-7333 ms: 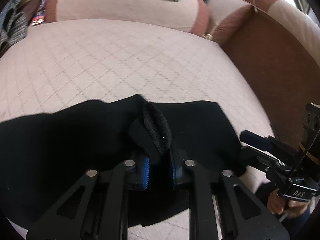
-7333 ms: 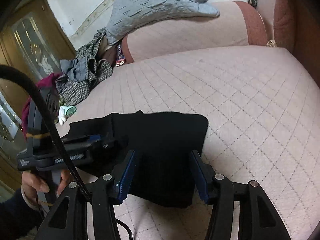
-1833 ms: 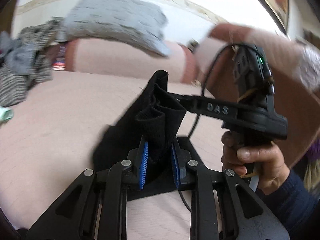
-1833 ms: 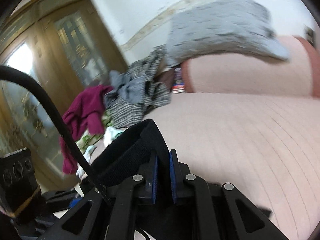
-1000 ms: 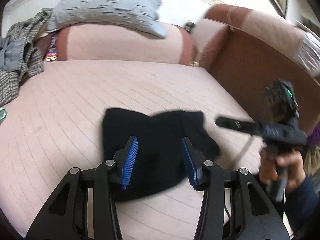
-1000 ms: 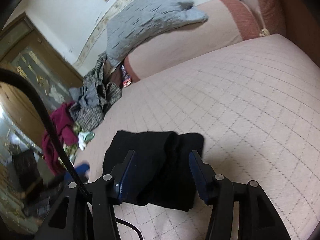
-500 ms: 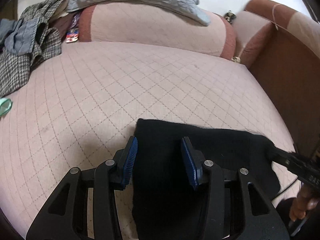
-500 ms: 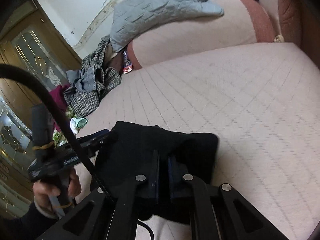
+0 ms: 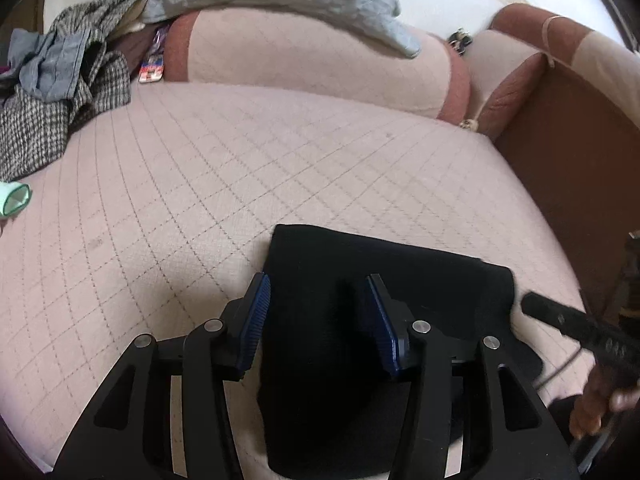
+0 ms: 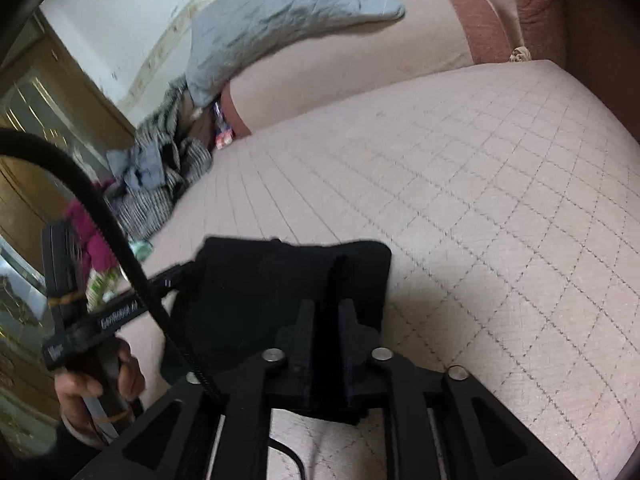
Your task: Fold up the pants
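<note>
Black knit: folded pants (image 9: 384,292) lie flat on the quilted pink bed (image 9: 208,184).
Left gripper (image 9: 320,320): jaws opening, straddling the bundle, pads clear of cloth.
Right gripper (image 10: 326,320): narrow, jaws opening around a ridge of cloth; grip uncertain.
Lie: long axis runs between both grippers.

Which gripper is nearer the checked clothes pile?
Left. The left gripper works the pants' edge facing the checked clothes pile; the right gripper is at the far side.
</note>
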The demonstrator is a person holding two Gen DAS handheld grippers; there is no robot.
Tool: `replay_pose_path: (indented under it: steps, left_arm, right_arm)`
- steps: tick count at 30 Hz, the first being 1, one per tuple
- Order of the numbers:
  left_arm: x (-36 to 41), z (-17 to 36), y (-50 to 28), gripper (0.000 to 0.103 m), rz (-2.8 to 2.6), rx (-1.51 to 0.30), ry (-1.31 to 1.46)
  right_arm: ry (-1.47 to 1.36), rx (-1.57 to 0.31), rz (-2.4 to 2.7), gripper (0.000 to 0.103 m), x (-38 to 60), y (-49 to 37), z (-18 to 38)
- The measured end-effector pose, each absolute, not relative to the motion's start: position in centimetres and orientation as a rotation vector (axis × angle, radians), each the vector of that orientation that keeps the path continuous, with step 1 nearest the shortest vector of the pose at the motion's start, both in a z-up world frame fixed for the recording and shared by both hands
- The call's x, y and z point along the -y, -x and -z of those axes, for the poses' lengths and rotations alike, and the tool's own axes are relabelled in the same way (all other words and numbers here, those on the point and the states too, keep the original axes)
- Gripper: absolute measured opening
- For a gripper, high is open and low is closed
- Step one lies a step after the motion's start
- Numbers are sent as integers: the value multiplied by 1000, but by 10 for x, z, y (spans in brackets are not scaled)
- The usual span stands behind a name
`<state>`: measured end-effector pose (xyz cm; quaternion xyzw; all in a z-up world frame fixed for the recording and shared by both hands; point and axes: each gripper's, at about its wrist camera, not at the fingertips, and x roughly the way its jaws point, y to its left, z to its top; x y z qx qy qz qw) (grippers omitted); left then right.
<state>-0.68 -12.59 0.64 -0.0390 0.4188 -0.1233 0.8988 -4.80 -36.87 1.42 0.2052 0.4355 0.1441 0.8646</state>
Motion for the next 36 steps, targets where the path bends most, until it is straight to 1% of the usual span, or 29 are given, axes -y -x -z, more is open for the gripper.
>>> replay_pose_path:
  steps: [1, 2, 3, 8, 9, 10, 11, 12, 13, 17, 22, 24, 30, 33, 36]
  left_arm:
    - [129, -8, 13, 48, 264, -863, 74]
    - [131, -9, 17, 48, 272, -862, 69]
    - [134, -9, 21, 48, 278, -861, 67]
    - [145, -2, 31, 48, 275, -872, 43]
    - [147, -1, 31, 48, 271, -870, 36]
    - [148, -1, 31, 48, 267, -871, 32]
    - [148, -1, 31, 48, 267, -874, 37]
    - [148, -1, 30, 48, 266, -877, 42]
    - [148, -2, 29, 48, 266, -879, 48]
    - [151, -6, 27, 48, 272, -877, 53]
    - [158, -10, 27, 48, 281, -866, 45]
    - [161, -6, 27, 48, 282, -875, 49]
    - [170, 9, 28, 48, 269, -881, 7]
    - [169, 9, 29, 48, 266, -879, 17]
    - [166, 6, 29, 48, 269, -882, 35]
  right_arm:
    - [-436, -908, -304, 31, 370, 47, -15]
    - [-432, -907, -302, 45, 370, 45, -17]
    - [-428, -907, -304, 50, 368, 43, -17]
    - [-421, -956, -349, 51, 355, 27, -3]
    - [-416, -956, -354, 50, 351, 27, 0]
    - [-405, -950, -358, 44, 347, 26, 2]
    - [-392, -949, -353, 28, 344, 26, 5]
    - [-390, -950, -353, 17, 344, 26, 6]
    - [-405, -952, -364, 10, 344, 26, 7]
    - [-419, -882, -365, 7, 351, 34, -10]
    - [-367, -822, -344, 7, 352, 36, -33]
    - [-343, -843, -307, 4, 355, 34, -30]
    - [-342, -936, -250, 4, 358, 35, 0]
    - [-327, -939, -244, 4, 356, 34, -2]
    - [-332, -928, -229, 7, 361, 39, -11]
